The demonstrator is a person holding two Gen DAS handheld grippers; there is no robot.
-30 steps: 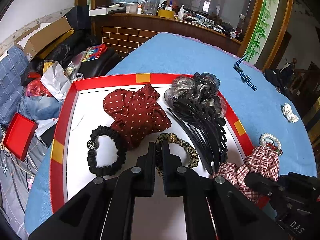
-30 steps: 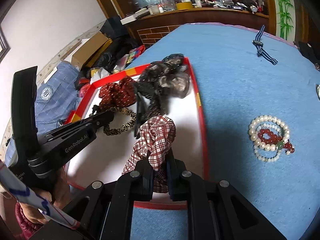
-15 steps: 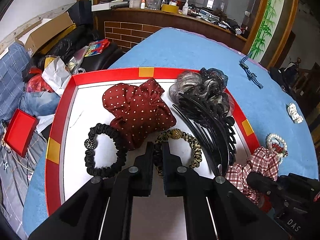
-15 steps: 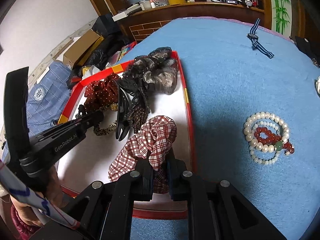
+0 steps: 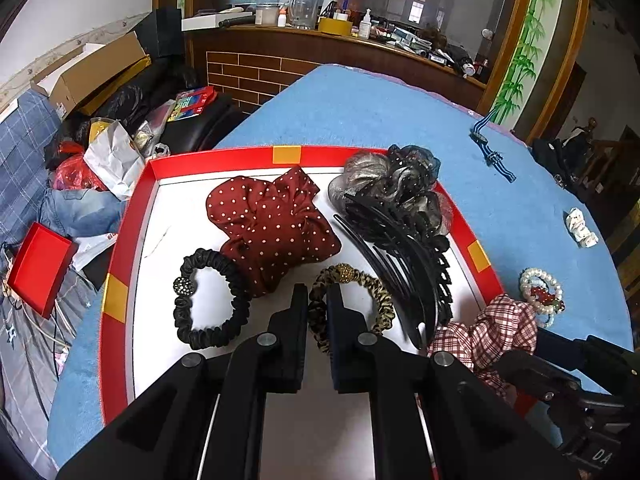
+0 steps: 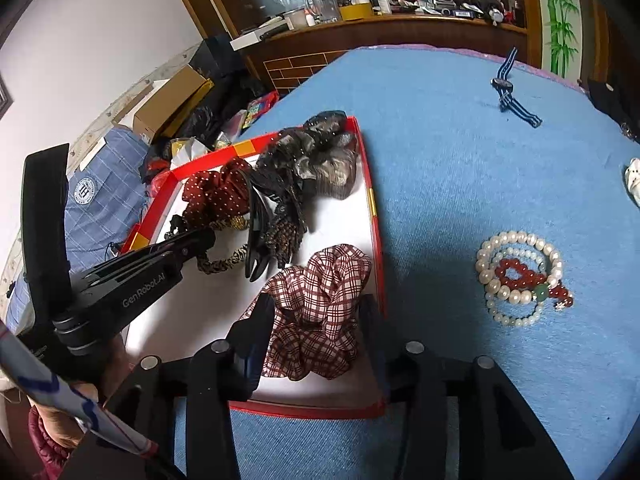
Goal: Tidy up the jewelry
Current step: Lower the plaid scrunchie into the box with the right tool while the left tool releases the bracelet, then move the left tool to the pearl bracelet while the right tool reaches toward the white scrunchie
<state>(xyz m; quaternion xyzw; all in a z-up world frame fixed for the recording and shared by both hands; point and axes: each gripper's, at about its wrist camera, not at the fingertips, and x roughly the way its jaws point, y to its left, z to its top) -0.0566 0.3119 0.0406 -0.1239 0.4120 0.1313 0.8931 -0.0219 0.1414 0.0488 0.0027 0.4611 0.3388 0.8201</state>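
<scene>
Released since the prior frame: plaid scrunchie (image 6: pixel 320 308), red-white check, crumpled in tray (image 6: pixel 374 208); right gripper (image 6: pixel 316 316) fingers opening around it. Left gripper (image 5: pixel 317 300) clenched on leopard hairband (image 5: pixel 352 300).

Plaid scrunchie (image 6: pixel 320 312) crumpled in red-rimmed tray (image 6: pixel 374 216) near corner; pearl and red bead bracelets (image 6: pixel 520 280) on blue cloth

Probably a home: cluttered wooden counter (image 5: pixel 340 40)

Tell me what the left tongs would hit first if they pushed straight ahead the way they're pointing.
Probably the leopard-print hair tie: the nearly shut left tongs have its near edge in their narrow gap. Beyond it lies the white floor of the tray. Depth is uncertain.
</scene>
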